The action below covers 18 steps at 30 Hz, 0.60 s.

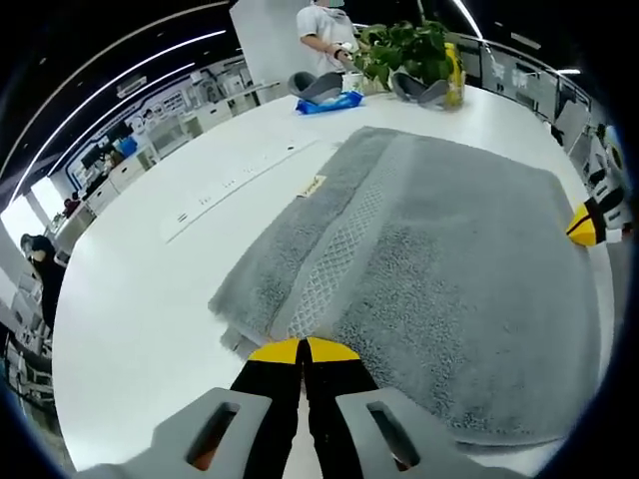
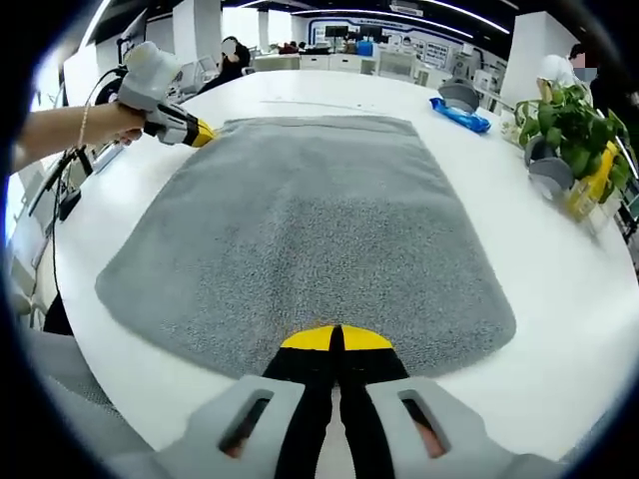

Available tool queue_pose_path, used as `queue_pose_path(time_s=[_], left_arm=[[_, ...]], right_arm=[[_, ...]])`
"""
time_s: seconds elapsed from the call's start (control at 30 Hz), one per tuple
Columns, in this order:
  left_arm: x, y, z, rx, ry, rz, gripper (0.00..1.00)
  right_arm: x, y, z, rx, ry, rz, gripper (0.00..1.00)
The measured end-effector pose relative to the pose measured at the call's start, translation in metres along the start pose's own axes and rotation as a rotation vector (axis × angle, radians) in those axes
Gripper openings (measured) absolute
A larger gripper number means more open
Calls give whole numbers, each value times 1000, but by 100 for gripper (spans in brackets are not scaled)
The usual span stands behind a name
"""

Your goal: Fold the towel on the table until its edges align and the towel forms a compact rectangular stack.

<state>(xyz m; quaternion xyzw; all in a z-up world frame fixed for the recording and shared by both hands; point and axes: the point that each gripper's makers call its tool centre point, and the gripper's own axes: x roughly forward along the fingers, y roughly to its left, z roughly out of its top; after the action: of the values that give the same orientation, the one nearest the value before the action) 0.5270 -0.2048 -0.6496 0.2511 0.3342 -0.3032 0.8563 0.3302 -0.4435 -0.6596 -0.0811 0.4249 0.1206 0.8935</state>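
Observation:
A grey towel (image 1: 439,269) lies flat on the white table (image 1: 140,299), with a woven band (image 1: 344,244) running along it and a small tag (image 1: 312,186) at its far side. My left gripper (image 1: 303,349) is shut, its yellow tips over the towel's near edge by a corner. In the right gripper view the same towel (image 2: 310,220) spreads out ahead, and my right gripper (image 2: 334,339) is shut with its tips at the middle of the near edge. No cloth is visibly lifted by either. The left gripper (image 2: 190,131), held by a hand, sits at the towel's far left corner. The right gripper (image 1: 587,224) touches the towel's right edge.
A potted plant (image 1: 404,50), a yellow bottle (image 1: 455,75), a blue packet (image 1: 329,103) and grey dishes (image 1: 318,86) stand at the table's far end, near a person (image 1: 324,30). A long printed strip (image 1: 235,185) lies left of the towel. The table edge (image 2: 120,379) runs close below.

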Motion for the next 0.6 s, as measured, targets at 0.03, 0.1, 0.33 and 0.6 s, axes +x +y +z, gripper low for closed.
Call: queue_pose_path(time_s=[0.03,0.1,0.33,0.6], left_arm=[[1,0,1,0,-1,1,1],[1,0,2,3,-3,5,1],[2,0,4,8,-5,12,1],[-6,4,2,-38,15,78,1]], right_arm=[[-1,2,-1,0,-1,1,0],[-2,4,-2,-1,-2,4,0],[-3,7,-3,-7,-8,1,0],[-3,4,-2,96,4,27,0]])
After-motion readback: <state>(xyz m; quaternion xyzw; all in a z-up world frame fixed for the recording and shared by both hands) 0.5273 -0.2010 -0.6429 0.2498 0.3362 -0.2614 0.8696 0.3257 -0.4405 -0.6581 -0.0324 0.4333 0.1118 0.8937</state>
